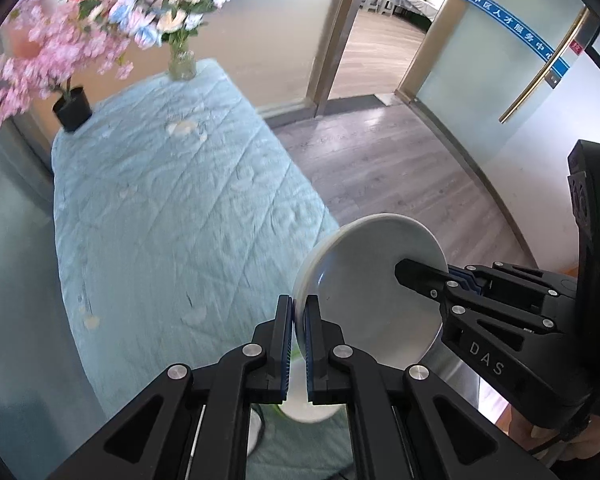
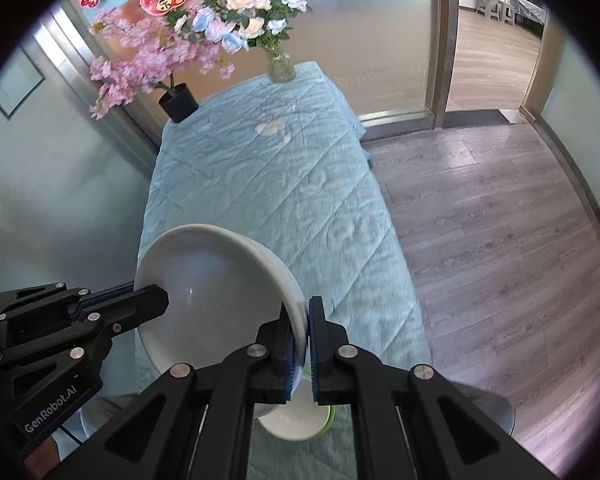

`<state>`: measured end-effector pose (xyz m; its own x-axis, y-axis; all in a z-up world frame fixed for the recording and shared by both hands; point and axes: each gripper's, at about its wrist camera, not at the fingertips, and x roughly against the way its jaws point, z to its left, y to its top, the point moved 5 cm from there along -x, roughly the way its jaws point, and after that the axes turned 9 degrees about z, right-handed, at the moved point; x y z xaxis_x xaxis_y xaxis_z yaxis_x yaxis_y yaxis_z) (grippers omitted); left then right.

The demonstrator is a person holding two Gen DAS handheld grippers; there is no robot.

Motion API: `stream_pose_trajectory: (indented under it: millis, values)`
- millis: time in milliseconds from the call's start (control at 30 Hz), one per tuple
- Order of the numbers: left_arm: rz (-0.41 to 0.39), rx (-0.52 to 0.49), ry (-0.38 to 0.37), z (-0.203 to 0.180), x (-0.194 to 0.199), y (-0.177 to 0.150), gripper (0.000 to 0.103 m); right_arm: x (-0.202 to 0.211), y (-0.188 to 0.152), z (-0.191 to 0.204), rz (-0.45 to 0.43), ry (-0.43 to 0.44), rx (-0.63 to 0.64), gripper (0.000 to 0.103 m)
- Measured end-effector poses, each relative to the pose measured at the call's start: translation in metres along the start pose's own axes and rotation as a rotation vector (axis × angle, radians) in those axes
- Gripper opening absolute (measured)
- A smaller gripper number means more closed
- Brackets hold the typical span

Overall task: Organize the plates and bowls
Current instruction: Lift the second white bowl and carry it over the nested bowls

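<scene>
Nearest in both views, a white plate [image 1: 364, 292] is held in the air between the two grippers, tilted steeply so its hollow face shows. The left gripper [image 1: 299, 340] is clenched on the plate's left rim, the rim pinched between its blue pads. The right gripper [image 2: 303, 344] grips the opposite rim in the same way. Each camera also sees the other gripper reaching in from the side, its fingers closed over the plate's edge.

Below the plate, at the near end of the table, sits more white crockery [image 2: 296, 424], one piece with a green edge; it is mostly hidden by the fingers, so whether these are bowls or plates cannot be told.

The table is covered by a pale blue quilted cloth [image 1: 172, 208], creased, with a few faint pale prints. At its far end stand a black pot [image 2: 179, 102] of pink blossom on the left and a glass vase [image 2: 281, 65] of white, blue and pink flowers on the right. To the right of the table lies grey wood-grain flooring [image 2: 492, 216], and beyond it a frosted glass wall with an open doorway [image 2: 496, 44].

Only the left wrist view shows the glass door [image 1: 496, 56] with its long metal handle and blue lettered strip, and part of the person's hand [image 1: 548, 432] under the right gripper. Only the right wrist view shows a framed picture [image 2: 18, 80] on the left wall.
</scene>
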<state>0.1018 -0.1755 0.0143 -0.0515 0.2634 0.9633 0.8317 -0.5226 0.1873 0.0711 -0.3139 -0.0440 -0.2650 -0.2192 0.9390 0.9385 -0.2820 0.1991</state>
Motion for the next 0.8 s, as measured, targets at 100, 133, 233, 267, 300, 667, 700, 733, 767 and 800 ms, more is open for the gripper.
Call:
stream_pose_trajectory:
  millis: [100, 133, 233, 267, 300, 667, 700, 733, 767, 800]
  values:
    - [0.022, 0.015, -0.006, -0.001, -0.005, -0.031, 0.002, -0.008, -0.024, 0.004, 0.037, 0.009, 0.014, 0.005]
    - [0.035, 0.022, -0.008, -0.002, -0.007, -0.044, 0.002, -0.011, -0.031, 0.005, 0.049, 0.012, 0.017, 0.005]
    - [0.064, 0.040, -0.013, 0.001, -0.019, -0.068, 0.002, -0.019, -0.051, 0.010, 0.083, 0.018, 0.027, 0.005]
    - [0.076, 0.049, -0.018, 0.002, -0.023, -0.079, 0.002, -0.022, -0.056, 0.011, 0.091, 0.019, 0.029, 0.005]
    - [0.088, 0.060, -0.025, 0.004, -0.028, -0.088, 0.002, -0.027, -0.063, 0.013, 0.104, 0.017, 0.034, 0.005]
    - [0.228, 0.150, -0.084, 0.025, -0.106, -0.137, 0.002, -0.091, -0.116, 0.010, 0.283, -0.001, 0.024, 0.006]
    - [0.238, 0.157, -0.092, 0.028, -0.114, -0.137, 0.002, -0.097, -0.118, 0.009, 0.296, -0.003, 0.019, 0.006]
    - [0.249, 0.164, -0.100, 0.031, -0.121, -0.137, 0.002, -0.103, -0.120, 0.008, 0.307, -0.002, 0.013, 0.006]
    - [0.264, 0.171, -0.105, 0.034, -0.130, -0.137, 0.002, -0.110, -0.122, 0.006, 0.321, -0.002, 0.005, 0.006]
    - [0.275, 0.169, -0.103, 0.035, -0.137, -0.137, 0.002, -0.117, -0.125, 0.004, 0.338, 0.001, -0.009, 0.006]
